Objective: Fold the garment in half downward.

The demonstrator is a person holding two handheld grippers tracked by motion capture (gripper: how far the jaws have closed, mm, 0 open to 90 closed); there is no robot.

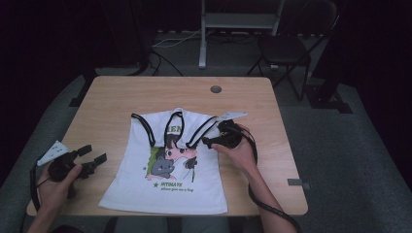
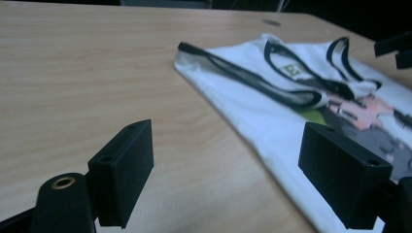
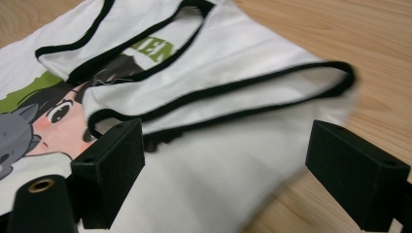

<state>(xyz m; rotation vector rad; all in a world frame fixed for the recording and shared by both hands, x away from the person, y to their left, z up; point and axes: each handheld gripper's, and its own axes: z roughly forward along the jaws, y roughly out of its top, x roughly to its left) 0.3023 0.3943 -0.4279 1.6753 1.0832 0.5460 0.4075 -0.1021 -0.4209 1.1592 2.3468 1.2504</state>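
Note:
A white sleeveless top (image 1: 167, 167) with black trim and a cartoon print lies flat in the middle of the wooden table (image 1: 111, 97), straps toward the far side. My left gripper (image 1: 94, 153) is held low at the table's left, open, just short of the top's left hem. In the left gripper view its jaws (image 2: 228, 145) stand wide apart over bare wood, with the top (image 2: 272, 116) to their right. My right gripper (image 1: 210, 138) hovers at the top's right shoulder strap. Its jaws (image 3: 226, 145) are open over the white cloth (image 3: 214, 165), holding nothing.
A round cable hole (image 1: 215, 89) sits near the table's far edge. Behind the table stand a dark chair (image 1: 286, 48) and a metal stand (image 1: 238, 22) with cables on the floor. The other gripper (image 2: 396, 48) shows at the left gripper view's top right.

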